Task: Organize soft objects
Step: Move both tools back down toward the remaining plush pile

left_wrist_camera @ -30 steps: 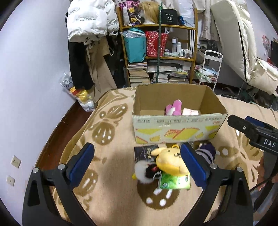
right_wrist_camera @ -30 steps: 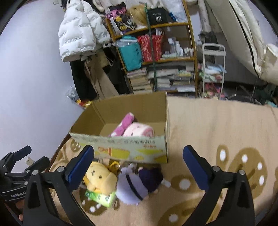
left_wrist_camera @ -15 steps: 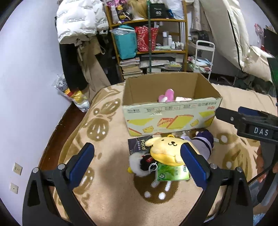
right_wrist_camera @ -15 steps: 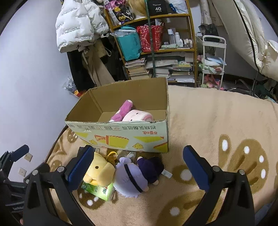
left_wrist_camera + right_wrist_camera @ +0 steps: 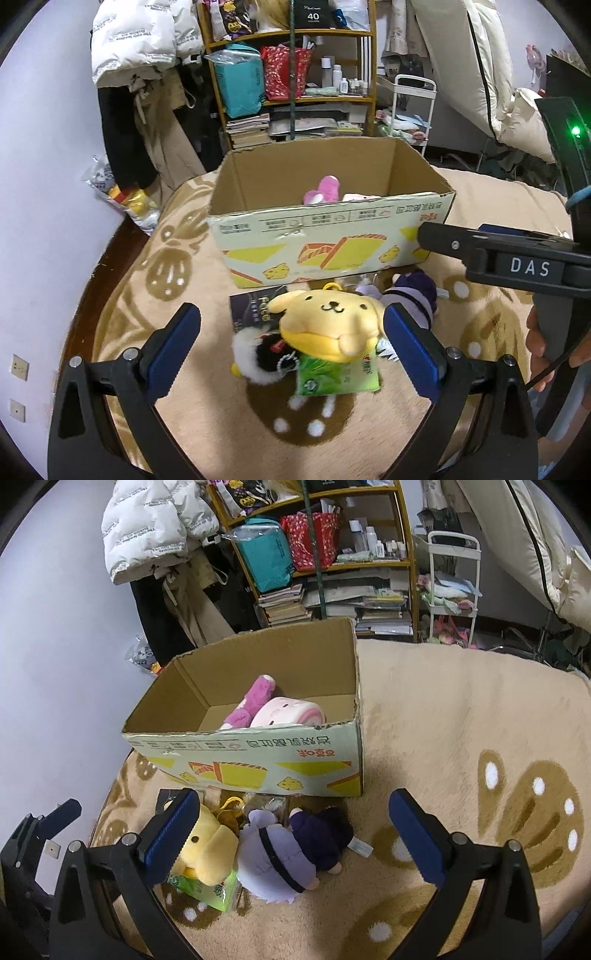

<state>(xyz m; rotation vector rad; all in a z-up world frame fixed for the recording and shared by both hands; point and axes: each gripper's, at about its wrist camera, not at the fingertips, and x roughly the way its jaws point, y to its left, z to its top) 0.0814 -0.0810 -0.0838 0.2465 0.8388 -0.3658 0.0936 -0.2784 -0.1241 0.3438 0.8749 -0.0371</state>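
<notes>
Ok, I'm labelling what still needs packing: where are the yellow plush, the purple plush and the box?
yellow plush (image 5: pixel 328 321), left wrist view, on its face.
purple plush (image 5: pixel 280 853), right wrist view, on its pale lilac body.
box (image 5: pixel 258 764), right wrist view, on its printed front wall.

The near wall of the cardboard box (image 5: pixel 332 240) hides most of the pink plush (image 5: pixel 322 189) and the pale roll (image 5: pixel 286 712) inside it. The yellow dog plush (image 5: pixel 328 325) covers much of the green packet (image 5: pixel 338 376) and the dark booklet (image 5: pixel 251 308) by the blanket's (image 5: pixel 461 720) left edge. In the right wrist view a blue pad (image 5: pixel 171 836) masks that plush's face
</notes>
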